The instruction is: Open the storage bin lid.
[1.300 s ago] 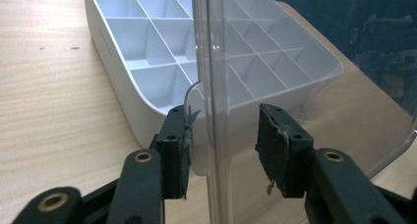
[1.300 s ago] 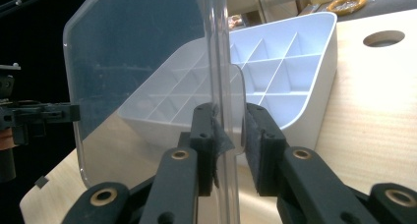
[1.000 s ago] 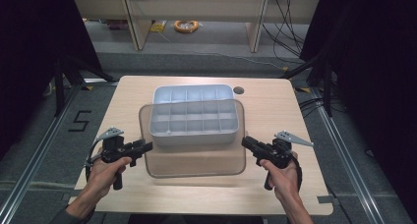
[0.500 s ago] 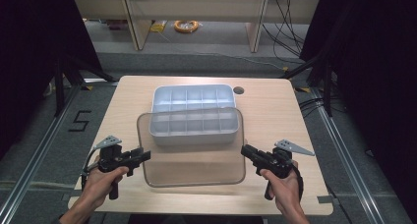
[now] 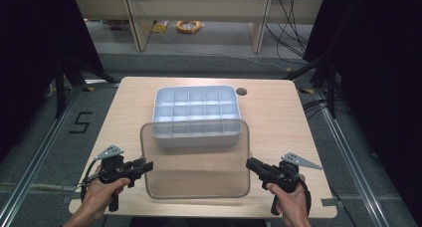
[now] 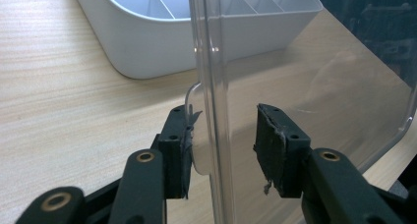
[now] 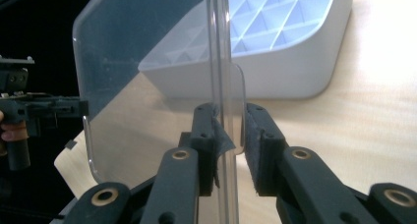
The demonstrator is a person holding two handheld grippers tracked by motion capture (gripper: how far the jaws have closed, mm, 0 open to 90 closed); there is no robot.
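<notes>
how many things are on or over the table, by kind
compartment tray: 1
clear lid: 1
hand-held gripper: 2, left and right
total: 4

Overhead camera faces forward; gripper cameras closely share the tray point(image 5: 195, 112).
</notes>
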